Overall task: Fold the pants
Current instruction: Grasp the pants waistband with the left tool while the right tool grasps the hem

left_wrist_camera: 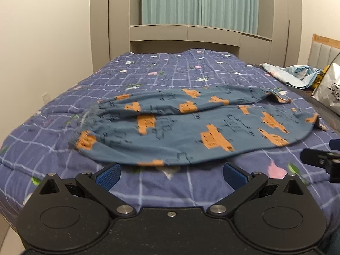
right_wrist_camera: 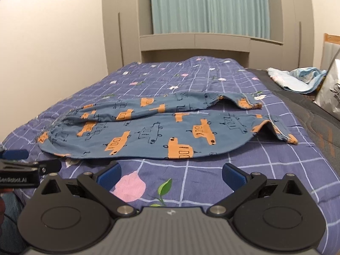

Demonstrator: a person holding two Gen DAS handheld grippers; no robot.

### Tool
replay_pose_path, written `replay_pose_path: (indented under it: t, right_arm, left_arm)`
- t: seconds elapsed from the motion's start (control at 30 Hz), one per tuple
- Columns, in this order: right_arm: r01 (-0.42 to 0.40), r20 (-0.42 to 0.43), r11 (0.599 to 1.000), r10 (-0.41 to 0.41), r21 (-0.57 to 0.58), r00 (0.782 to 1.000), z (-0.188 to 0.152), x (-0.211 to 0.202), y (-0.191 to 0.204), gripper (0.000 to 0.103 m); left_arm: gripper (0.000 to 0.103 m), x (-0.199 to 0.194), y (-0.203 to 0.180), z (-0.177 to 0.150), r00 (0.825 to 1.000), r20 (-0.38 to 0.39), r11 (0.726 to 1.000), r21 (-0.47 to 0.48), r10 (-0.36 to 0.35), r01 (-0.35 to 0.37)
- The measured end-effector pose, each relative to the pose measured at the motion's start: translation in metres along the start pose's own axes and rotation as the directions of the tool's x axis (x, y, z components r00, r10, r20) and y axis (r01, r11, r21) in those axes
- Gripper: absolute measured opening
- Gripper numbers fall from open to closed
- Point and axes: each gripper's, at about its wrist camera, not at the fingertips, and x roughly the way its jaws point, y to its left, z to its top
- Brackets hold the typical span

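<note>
**Pants laid flat on bed, both tools idle**

Item 1. Left hand-held gripper [left_wrist_camera: 171, 175], lower centre of the left wrist view: jaws spread wide, blue pads [left_wrist_camera: 108, 175] bare, nothing between them. It hangs over the quilt just short of the pants' near edge. It also shows at the lower left edge of the right wrist view.

Item 2. Right hand-held gripper [right_wrist_camera: 171, 175], lower centre of its own view: jaws likewise wide apart, empty, above a pink flower print. Its tip also shows at the right edge of the left wrist view.

Item 3. Pants [right_wrist_camera: 161, 131], blue with orange vehicle print, mid-frame in both views. They lie spread across the quilt, the gathered waistband toward the left of the frame, the two legs running to the right, the cuffs turned up slightly at the right end. Neither tool touches them.

Item 4. Quilt [left_wrist_camera: 148, 72], purple grid with small flowers, covering the bed.

Item 5. Pale blue cloth [right_wrist_camera: 297, 78], crumpled, upper right.

Item 6. Grey cabinets [right_wrist_camera: 195, 42] and teal curtain [right_wrist_camera: 210, 6], top centre.
</note>
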Motion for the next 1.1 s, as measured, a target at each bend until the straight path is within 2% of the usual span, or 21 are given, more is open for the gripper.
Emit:
replay_pose_path:
  t: [0.23,0.47,0.57,0.7,0.83,0.97,1.1]
  right_arm:
    - [-0.087,-0.022,0.989,0.085,-0.119,0.996,0.047,0.032,-0.002,0.103]
    - [-0.163,-0.033,0.963,0.159,-0.213,0.987,0.107,0.089,-0.003,0.103]
    - [-0.223,-0.045,0.938,0.219,-0.265,0.975,0.133,0.12,-0.004,0.103]
    - [-0.325,-0.131,0.899,0.299,-0.293,0.945,0.17,0.175,-0.01,0.103]
    - [-0.375,-0.187,0.871,0.33,-0.316,0.925,0.199,0.227,-0.009,0.103]
    - [-0.4,-0.238,0.85,0.333,-0.342,0.912,0.221,0.277,-0.003,0.103]
    - [-0.394,-0.27,0.856,0.313,-0.336,0.911,0.234,0.322,-0.001,0.103]
  left_arm:
    - [0.102,0.029,0.03,0.052,0.996,0.048,0.997,-0.003,0.075,-0.075]
    - [0.103,0.077,0.077,0.111,0.993,0.047,0.994,-0.011,0.107,-0.106]
    - [0.103,0.106,0.096,0.132,0.991,0.041,0.992,0.013,0.125,-0.126]
    - [0.103,0.151,0.118,0.155,0.991,-0.002,0.991,0.036,0.13,-0.13]
    - [0.103,0.193,0.131,0.17,0.991,-0.058,0.992,0.042,0.117,-0.115]
    - [0.102,0.231,0.135,0.176,0.99,-0.096,0.992,0.072,0.106,-0.099]
    - [0.102,0.262,0.139,0.184,0.989,-0.123,0.993,0.097,0.083,-0.071]
